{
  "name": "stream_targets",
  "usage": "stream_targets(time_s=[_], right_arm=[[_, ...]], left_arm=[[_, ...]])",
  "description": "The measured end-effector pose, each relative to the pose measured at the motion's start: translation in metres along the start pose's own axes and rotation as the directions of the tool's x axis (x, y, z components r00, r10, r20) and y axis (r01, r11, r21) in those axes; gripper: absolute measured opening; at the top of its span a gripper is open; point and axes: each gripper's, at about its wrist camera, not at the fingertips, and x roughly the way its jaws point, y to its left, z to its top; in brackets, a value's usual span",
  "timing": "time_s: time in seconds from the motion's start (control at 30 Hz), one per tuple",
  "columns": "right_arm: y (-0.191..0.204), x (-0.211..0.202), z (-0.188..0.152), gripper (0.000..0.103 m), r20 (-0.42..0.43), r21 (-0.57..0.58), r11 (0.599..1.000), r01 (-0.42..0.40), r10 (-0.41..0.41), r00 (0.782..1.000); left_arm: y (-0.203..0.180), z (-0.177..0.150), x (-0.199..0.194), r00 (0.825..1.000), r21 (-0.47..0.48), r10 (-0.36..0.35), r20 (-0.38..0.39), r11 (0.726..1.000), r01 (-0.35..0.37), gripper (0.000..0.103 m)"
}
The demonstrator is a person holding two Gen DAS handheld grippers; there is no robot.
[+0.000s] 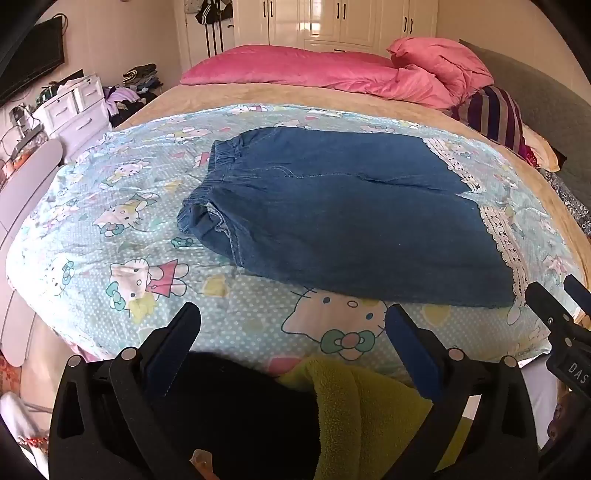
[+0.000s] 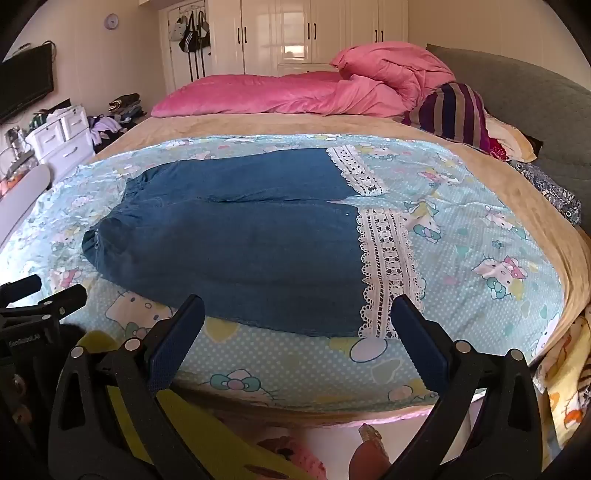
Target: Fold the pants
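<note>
Blue denim pants point(image 1: 351, 221) lie flat on a pale blue cartoon-cat sheet point(image 1: 110, 229) on the bed. The elastic waistband point(image 1: 218, 166) is at the left and the white lace hems point(image 1: 502, 240) at the right. The two legs lie side by side. My left gripper point(image 1: 293, 325) hangs open above the sheet's near edge, short of the pants, with nothing between its fingers. My right gripper point(image 2: 297, 314) is open too, over the near leg by the lace hem point(image 2: 388, 266), holding nothing. Each gripper shows at the edge of the other's view: the right gripper point(image 1: 557, 291) and the left gripper point(image 2: 48, 291).
A pink duvet point(image 1: 314, 70) and a striped pillow point(image 1: 495, 114) lie at the far side of the bed. White drawers point(image 1: 74, 107) and a TV point(image 1: 33, 62) stand to the left, wardrobes point(image 2: 314, 33) behind. Yellow-green fleece point(image 1: 362, 406) shows under the grippers.
</note>
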Motion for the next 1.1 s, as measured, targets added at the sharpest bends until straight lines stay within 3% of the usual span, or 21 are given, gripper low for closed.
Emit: stream_targets(time_s=[1.1], right_arm=[[0.0061, 0.0006, -0.0003, 0.095, -0.005, -0.022, 1.000, 0.006, -0.007, 1.000]], left_arm=[[-0.0038, 0.0011, -0.0038, 1.000, 0.023, 0.025, 0.016, 0.999, -0.025, 0.099]])
